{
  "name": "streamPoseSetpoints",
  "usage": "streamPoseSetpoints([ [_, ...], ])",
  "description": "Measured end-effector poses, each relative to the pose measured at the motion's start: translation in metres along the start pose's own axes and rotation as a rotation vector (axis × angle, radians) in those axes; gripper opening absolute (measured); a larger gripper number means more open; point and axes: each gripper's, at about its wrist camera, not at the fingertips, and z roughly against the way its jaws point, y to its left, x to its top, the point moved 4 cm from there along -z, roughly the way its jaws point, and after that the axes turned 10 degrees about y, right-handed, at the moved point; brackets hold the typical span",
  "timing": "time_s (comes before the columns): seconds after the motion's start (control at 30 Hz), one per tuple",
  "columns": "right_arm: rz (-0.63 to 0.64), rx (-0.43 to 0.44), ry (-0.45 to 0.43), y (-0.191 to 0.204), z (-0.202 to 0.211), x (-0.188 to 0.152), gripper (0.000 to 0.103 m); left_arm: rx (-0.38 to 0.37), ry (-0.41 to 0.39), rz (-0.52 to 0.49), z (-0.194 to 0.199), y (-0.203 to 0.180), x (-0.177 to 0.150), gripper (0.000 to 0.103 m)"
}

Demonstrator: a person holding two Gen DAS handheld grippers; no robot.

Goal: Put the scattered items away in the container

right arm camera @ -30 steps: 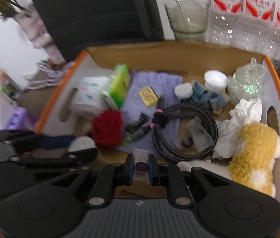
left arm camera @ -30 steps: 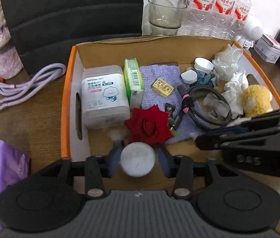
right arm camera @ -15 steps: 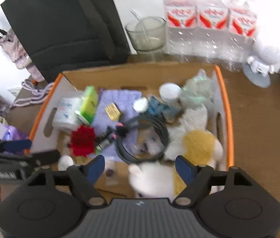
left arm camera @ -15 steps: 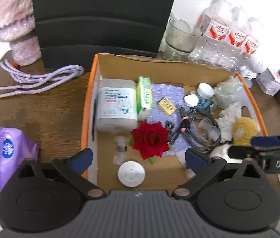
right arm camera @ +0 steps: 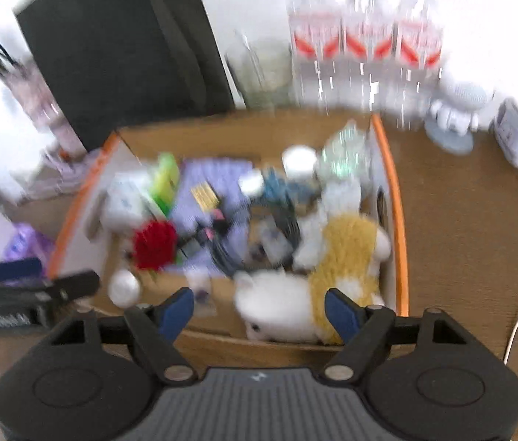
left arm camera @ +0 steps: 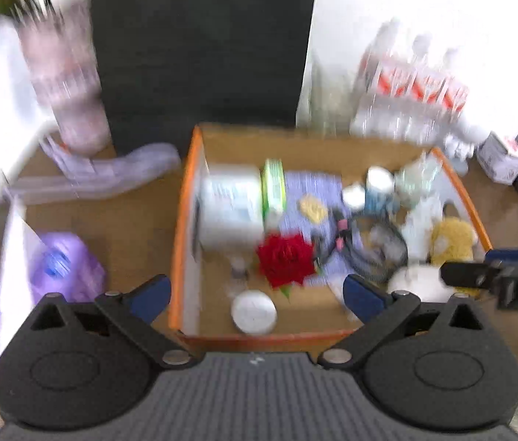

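An orange-rimmed cardboard box (left arm camera: pixel 181 220) (right arm camera: pixel 398 228) holds several items: a red rose (left arm camera: pixel 285 259) (right arm camera: pixel 155 244), a white round lid (left arm camera: pixel 254 312) (right arm camera: pixel 123 287), a white wipes tub (left arm camera: pixel 231 205), a black cable (left arm camera: pixel 380 253) and a yellow-and-white plush toy (right arm camera: pixel 343 253). My left gripper (left arm camera: pixel 257 294) is open and empty above the box's near edge. My right gripper (right arm camera: pixel 259 310) is open and empty above the near edge by the plush. Both views are blurred.
A purple tissue pack (left arm camera: pixel 62 268) and a lilac cord (left arm camera: pixel 112 172) lie on the wooden table left of the box. Water bottles (right arm camera: pixel 365 44), a glass (right arm camera: pixel 262 70) and a black bag (right arm camera: pixel 123 47) stand behind it. Small white items (right arm camera: pixel 457 110) sit at the right.
Both grippers opened and pulled up and back from the box. The white lid, let go by the left gripper, and a small packet, let go by the right, now lie in the box.
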Motion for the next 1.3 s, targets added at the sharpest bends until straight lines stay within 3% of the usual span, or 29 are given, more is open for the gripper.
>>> streamPoseSetpoints([
  [0.07,0.022,0.011,-0.120,0.004,0.023,-0.003,0.080,0.037,-0.182,-0.006,0.024,-0.001,-0.012,0.103],
  [0.17,0.097,-0.036,-0.437,0.010,0.055,-0.024,0.092,0.055,-0.460,0.039,0.044,0.000,-0.044,0.103],
  [0.2,0.120,-0.060,-0.552,0.011,0.061,-0.037,0.097,0.064,-0.486,0.054,0.044,-0.001,-0.053,0.103],
  [0.27,0.133,-0.101,-0.637,0.012,0.058,-0.058,0.101,0.052,-0.473,0.077,0.037,-0.002,-0.066,0.103],
  [0.43,0.091,-0.100,-0.592,0.011,0.044,-0.089,0.101,0.052,-0.447,0.055,0.039,-0.008,-0.096,0.103],
  [0.57,0.085,-0.115,-0.591,0.016,0.048,-0.133,0.101,0.061,-0.452,0.010,0.058,-0.022,-0.150,0.103],
  [0.8,0.083,-0.151,-0.558,0.025,0.063,-0.254,0.101,0.028,-0.464,-0.010,0.100,-0.031,-0.260,0.103],
  [0.9,0.053,-0.152,-0.537,0.025,0.064,-0.305,0.103,-0.010,-0.424,-0.026,0.106,-0.034,-0.297,0.103],
  [1.1,0.040,-0.151,-0.458,0.029,0.054,-0.375,0.103,-0.004,-0.369,-0.026,0.104,-0.030,-0.333,0.103],
  [1.3,0.057,-0.154,-0.438,0.035,0.042,-0.370,0.103,0.015,-0.337,0.000,0.081,-0.022,-0.319,0.103],
])
